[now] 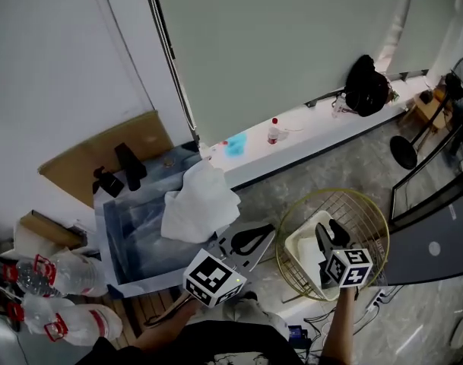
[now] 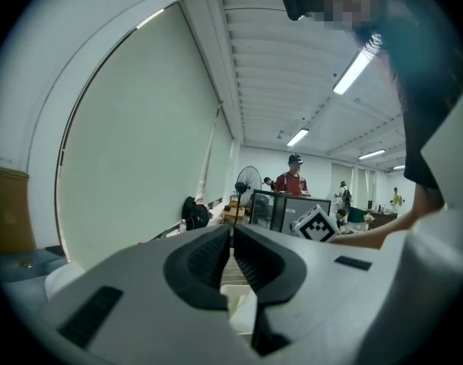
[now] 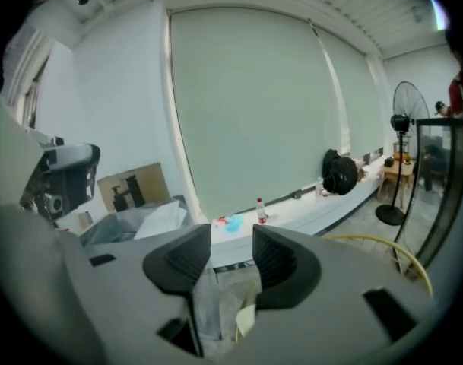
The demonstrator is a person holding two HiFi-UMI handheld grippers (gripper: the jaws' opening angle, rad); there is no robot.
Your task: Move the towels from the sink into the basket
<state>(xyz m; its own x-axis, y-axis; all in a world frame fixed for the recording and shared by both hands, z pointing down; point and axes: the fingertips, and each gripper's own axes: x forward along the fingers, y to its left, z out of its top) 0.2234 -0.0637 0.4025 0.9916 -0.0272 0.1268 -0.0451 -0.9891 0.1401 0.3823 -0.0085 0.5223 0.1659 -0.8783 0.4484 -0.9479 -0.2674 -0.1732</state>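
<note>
A white towel (image 1: 201, 204) lies bunched over the right edge of the blue-lined sink (image 1: 113, 234), and shows pale at the left (image 3: 163, 217) in the right gripper view. Another white towel (image 1: 303, 251) lies inside the gold wire basket (image 1: 372, 211) on the floor. My right gripper (image 1: 330, 233) hovers over that basket, jaws apart (image 3: 231, 238) with nothing between the pads; the towel (image 3: 216, 303) lies below them. My left gripper (image 1: 250, 240) sits between sink and basket, clear of the sink towel, its jaws together (image 2: 233, 230) and empty.
Black faucet (image 1: 128, 166) stands at the sink's back. Plastic water bottles (image 1: 64, 280) lie at the lower left. A white ledge carries a small bottle (image 1: 274, 130) and a black bag (image 1: 366, 86). A fan stand (image 1: 404, 152) and a dark desk (image 1: 436, 242) stand right of the basket.
</note>
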